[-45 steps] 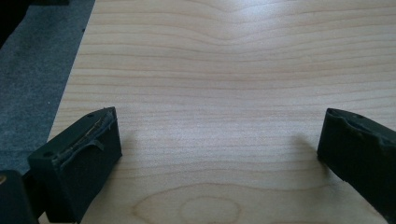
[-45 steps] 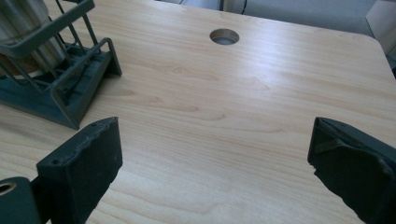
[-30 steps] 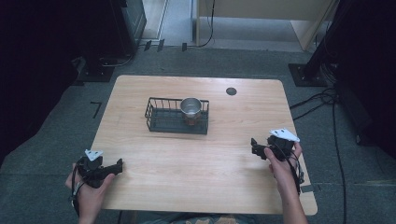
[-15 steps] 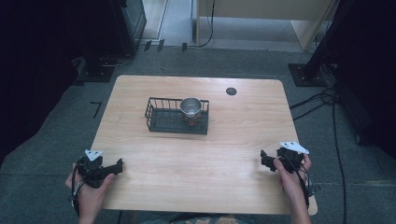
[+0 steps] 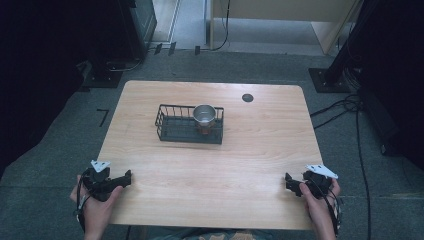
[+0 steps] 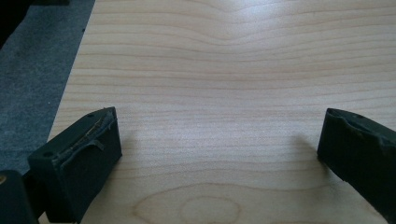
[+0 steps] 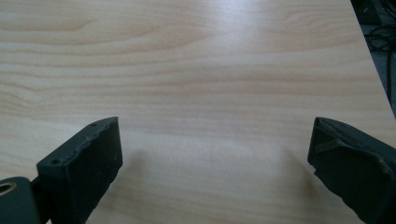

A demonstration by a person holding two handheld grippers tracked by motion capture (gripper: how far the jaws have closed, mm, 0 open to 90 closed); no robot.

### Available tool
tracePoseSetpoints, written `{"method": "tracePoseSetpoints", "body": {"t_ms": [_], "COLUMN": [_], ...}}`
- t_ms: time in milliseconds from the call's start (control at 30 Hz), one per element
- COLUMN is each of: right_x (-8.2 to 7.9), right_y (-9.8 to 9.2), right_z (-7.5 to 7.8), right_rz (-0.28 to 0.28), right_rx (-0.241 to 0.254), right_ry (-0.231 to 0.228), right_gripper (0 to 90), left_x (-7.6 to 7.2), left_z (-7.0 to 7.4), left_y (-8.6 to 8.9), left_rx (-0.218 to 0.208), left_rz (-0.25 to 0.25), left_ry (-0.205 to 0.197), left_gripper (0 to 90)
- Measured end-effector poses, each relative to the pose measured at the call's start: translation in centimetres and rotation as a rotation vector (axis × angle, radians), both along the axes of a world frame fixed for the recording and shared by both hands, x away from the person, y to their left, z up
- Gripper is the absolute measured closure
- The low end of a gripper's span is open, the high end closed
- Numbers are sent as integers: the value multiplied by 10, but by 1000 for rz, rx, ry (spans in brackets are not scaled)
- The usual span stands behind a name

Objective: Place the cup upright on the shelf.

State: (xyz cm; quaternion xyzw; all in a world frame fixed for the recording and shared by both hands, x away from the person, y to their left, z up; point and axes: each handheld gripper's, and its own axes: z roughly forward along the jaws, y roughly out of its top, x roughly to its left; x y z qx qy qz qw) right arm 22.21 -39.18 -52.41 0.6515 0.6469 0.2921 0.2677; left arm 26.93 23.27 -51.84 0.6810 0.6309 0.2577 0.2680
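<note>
Both grippers, left [image 5: 125, 176] and right [image 5: 290, 183], sit at the near table [image 5: 250, 150] corners, jaws wide, gripping nothing; a cup [image 5: 204, 115] stands in the wire basket [image 5: 170, 129]

You are looking down on a light wooden table [image 5: 260, 150] with rounded corners and a dark round grommet [image 5: 247, 97] near its far edge. Around it lies grey carpet [image 5: 75, 135]. Black stands and equipment [image 5: 135, 20] rise at the far left, cables [image 5: 345, 107] trail at the right, and a pale wooden panel [image 5: 280, 10] stands beyond
</note>
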Motion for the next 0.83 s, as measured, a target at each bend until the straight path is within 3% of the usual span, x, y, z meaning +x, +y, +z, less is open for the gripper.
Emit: {"method": "tracePoseSetpoints", "body": {"t_ms": [300,833], "right_x": [-19,-20], "right_y": [-9,-9], "right_z": [-4,-5], "right_rz": [-24,-31], "right_rx": [-1,-1], "right_ry": [7,10], "right_gripper": [30,28], "left_x": [0,0], "left_z": [0,0], "left_y": [0,0], "left_rx": [0,0], "left_rz": [0,0], "left_ry": [0,0], "left_gripper": [0,0]}}
